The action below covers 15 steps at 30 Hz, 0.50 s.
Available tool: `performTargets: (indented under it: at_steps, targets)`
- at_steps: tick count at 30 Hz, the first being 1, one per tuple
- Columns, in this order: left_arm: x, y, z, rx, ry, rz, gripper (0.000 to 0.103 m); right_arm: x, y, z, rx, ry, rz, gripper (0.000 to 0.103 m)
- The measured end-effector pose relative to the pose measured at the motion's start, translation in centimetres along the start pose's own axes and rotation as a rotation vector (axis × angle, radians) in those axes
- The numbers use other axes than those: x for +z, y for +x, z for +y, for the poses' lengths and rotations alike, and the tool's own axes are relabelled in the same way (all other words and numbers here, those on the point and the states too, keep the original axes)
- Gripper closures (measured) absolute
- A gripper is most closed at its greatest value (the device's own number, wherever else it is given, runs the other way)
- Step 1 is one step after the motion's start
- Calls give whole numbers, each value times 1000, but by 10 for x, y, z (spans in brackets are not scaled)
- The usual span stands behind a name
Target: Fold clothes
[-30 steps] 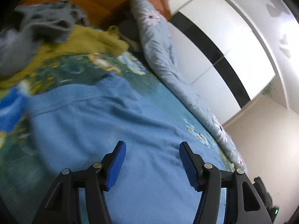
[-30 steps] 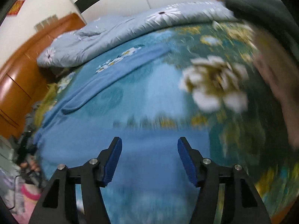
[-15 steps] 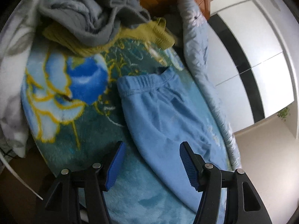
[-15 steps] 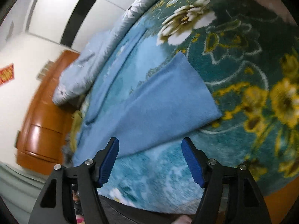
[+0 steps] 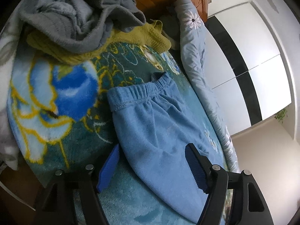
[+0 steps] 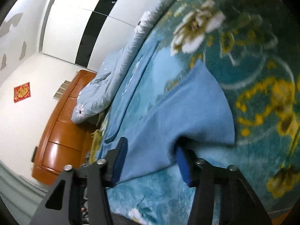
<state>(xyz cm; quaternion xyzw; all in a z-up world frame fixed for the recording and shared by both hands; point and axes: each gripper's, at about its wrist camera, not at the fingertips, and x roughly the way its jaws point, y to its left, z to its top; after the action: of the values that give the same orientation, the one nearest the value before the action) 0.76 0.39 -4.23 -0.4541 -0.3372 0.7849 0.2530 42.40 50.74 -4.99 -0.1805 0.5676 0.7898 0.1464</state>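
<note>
The light-blue fleece trousers with an elastic waistband lie flat along the patterned teal floral blanket, laid out for folding. The left gripper straddles their near edge below the waist with fingers spread, and the right gripper, also spread, straddles the leg end, apparently ready to pinch both ends. A pile of grey and mustard knitwear waits beyond the waistband.

The grey garment hides part of the yellow sweater. The trousers drape over the right gripper's right pad, and motion blurs the blanket's flowers. Both grippers' bodies are cut off below.
</note>
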Motion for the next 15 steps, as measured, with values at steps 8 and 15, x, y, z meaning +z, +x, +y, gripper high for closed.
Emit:
performTargets:
  at_steps: [8, 15]
  targets:
    - [2, 8, -14, 18, 44, 6, 30, -6, 9, -2, 0, 9, 24, 64]
    - [11, 9, -7, 38, 24, 11, 97, 17, 12, 0, -94, 0, -26, 99]
